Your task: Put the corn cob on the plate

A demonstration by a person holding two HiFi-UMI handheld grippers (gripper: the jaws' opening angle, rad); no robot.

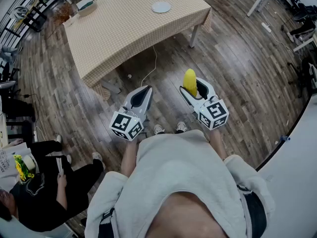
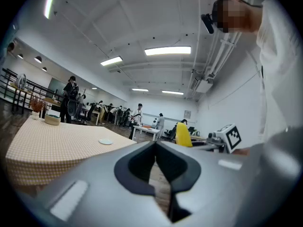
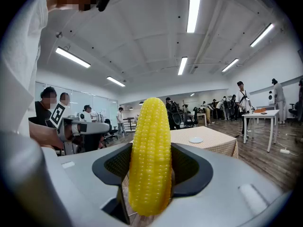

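A seated person in black occupies the lower left, while the person with the grippers stands on the wooden floor, well short of the table with its checked cloth. The left gripper points ahead with its jaws closed together and nothing between them. Beyond it, a small white plate lies near the table's far edge, well apart from both grippers. At right, the right gripper clamps the yellow corn cob upright between its pads, jaws spread to the cob's width, its tip rising above them.
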